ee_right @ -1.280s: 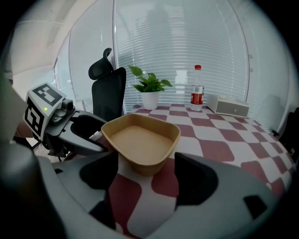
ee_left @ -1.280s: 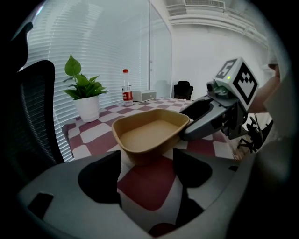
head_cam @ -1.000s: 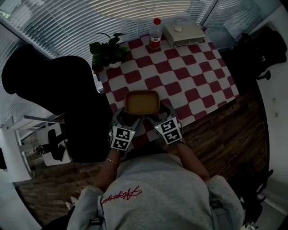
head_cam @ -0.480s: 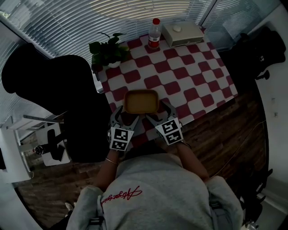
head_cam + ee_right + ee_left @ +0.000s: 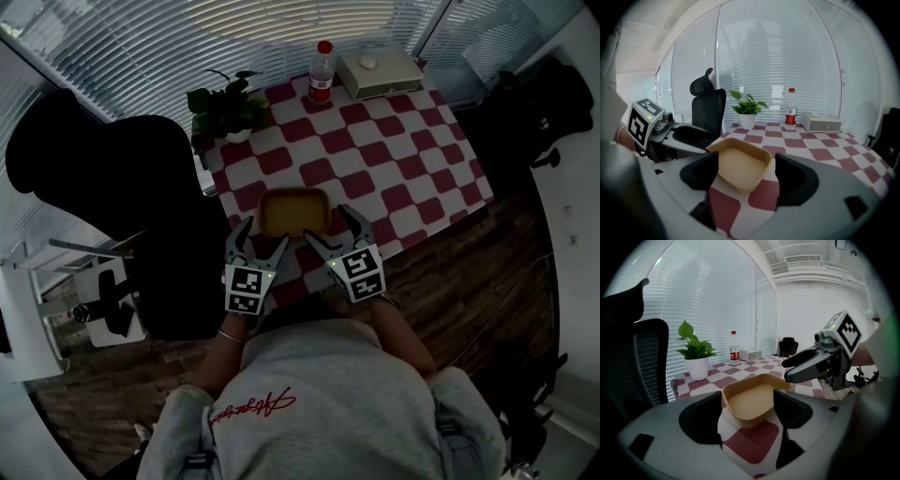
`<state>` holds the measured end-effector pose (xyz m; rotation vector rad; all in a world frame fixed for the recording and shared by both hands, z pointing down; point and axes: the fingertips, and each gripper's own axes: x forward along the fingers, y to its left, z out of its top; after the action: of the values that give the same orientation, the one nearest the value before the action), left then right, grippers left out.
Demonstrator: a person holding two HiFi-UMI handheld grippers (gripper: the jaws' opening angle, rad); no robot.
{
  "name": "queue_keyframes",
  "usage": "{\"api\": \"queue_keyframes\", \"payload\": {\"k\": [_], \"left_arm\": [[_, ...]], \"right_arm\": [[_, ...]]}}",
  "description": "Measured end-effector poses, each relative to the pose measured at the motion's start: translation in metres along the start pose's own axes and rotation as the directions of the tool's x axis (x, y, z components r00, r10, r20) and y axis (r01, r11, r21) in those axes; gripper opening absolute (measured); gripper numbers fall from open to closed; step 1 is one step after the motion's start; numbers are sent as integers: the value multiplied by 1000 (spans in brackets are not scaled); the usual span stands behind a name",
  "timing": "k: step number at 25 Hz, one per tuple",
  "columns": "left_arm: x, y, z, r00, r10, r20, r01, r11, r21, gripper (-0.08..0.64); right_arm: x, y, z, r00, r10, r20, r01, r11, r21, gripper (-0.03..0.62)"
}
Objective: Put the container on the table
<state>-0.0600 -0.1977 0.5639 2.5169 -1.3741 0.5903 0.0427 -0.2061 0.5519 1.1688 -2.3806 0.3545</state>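
Observation:
The tan, empty container point(image 5: 293, 212) rests on the red-and-white checked table point(image 5: 394, 159), near its front edge. My left gripper point(image 5: 261, 240) sits just behind the container's near left corner with its jaws open. My right gripper point(image 5: 328, 227) sits at the near right corner, also open. In the left gripper view the container point(image 5: 749, 401) lies ahead of the open left gripper point(image 5: 746, 414), and the right gripper point(image 5: 811, 365) shows beside it. In the right gripper view the container point(image 5: 740, 164) lies ahead of the open right gripper point(image 5: 743, 177). Neither gripper touches the container.
A potted plant point(image 5: 225, 108), a red-capped bottle point(image 5: 322, 70) and a white box point(image 5: 380, 70) stand along the table's far side. A black office chair point(image 5: 141, 216) stands close at the left. Wooden floor point(image 5: 469, 281) lies to the right of the table.
Both grippers have drawn back a little toward the person, and their jaws stand wider. The container has stayed in place on the table.

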Motion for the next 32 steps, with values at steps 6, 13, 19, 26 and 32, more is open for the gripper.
{"api": "queue_keyframes", "payload": {"k": [6,13,19,26,32], "left_arm": [[-3,3,17,999,11,41,-11,1000,-6,337],[-8,5,31,997,23,70,-22,1000,-13,337],[-11,4,48,995,16,101,-15,1000,-12,337],[-17,6,68,990,26,140,-26,1000,-3,337],[-23,6,82,986,32,165,-31,999,-6,337]], "right_arm": [[-5,-1,19,999,-3,46,3,1000,5,362],[-10,-1,36,996,0,91,-2,1000,14,362],[-16,-2,56,991,-9,136,8,1000,9,362],[-23,-1,72,985,-13,172,14,1000,-2,362],[-28,-2,82,981,-26,194,27,1000,-1,362]]}}
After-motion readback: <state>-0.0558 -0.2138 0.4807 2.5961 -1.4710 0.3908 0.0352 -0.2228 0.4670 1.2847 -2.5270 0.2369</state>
